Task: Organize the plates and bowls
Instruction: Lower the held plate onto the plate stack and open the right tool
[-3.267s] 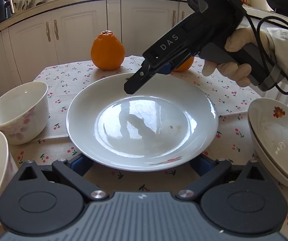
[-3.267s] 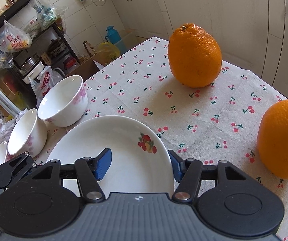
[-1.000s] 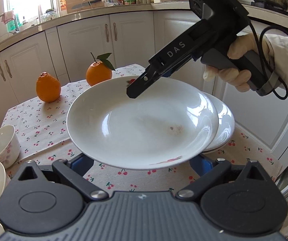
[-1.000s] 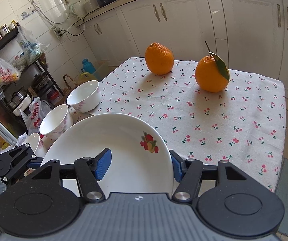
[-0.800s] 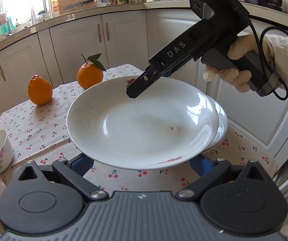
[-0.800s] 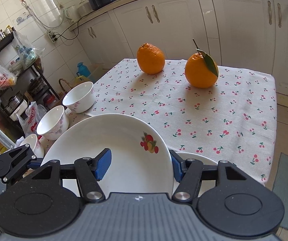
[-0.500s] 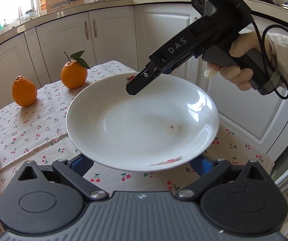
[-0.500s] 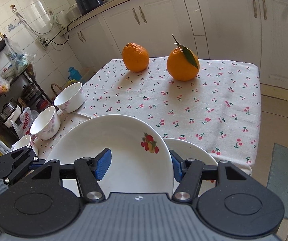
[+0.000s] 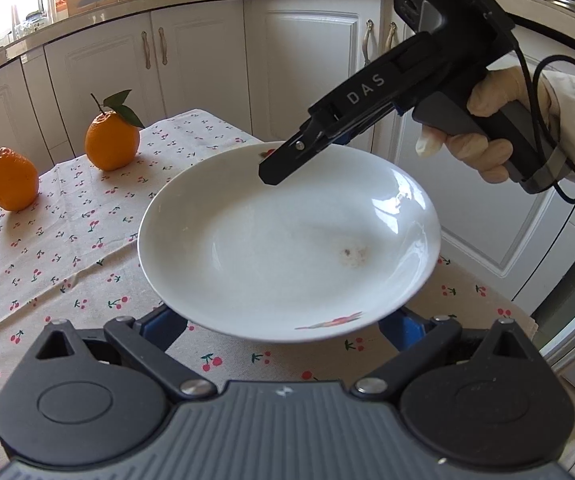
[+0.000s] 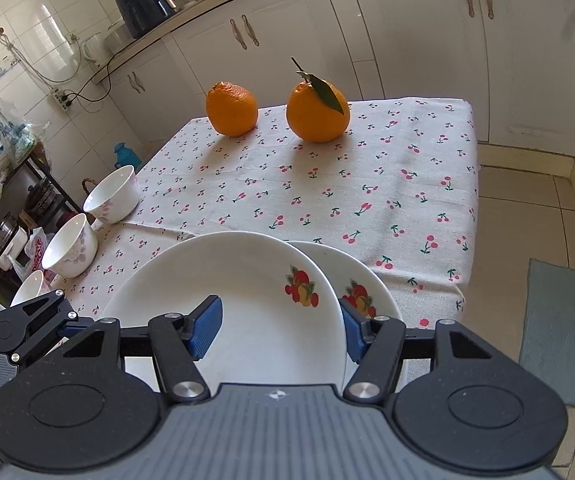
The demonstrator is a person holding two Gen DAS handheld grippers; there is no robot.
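Note:
A white deep plate with a fruit print (image 9: 287,252) is held in the air between both grippers. My left gripper (image 9: 283,330) holds its near rim from below, with the jaws spread wide under the plate. My right gripper (image 10: 279,326) has one blue pad inside the plate (image 10: 247,312) and one outside its rim; it also shows in the left wrist view (image 9: 287,162) at the far rim. A second fruit-print plate (image 10: 371,284) lies on the table just beneath and to the right. Three white bowls (image 10: 113,194) (image 10: 69,246) (image 10: 27,288) stand at the table's left edge.
Two oranges (image 10: 232,109) (image 10: 317,111) sit at the far side of the cherry-print tablecloth (image 10: 327,184). White kitchen cabinets (image 10: 407,40) stand behind. The table's right edge drops to a tiled floor with a grey mat (image 10: 555,328).
Both grippers have carried the plate rightward across the table to a spot over the second plate. The bowls have dropped out of the left wrist view.

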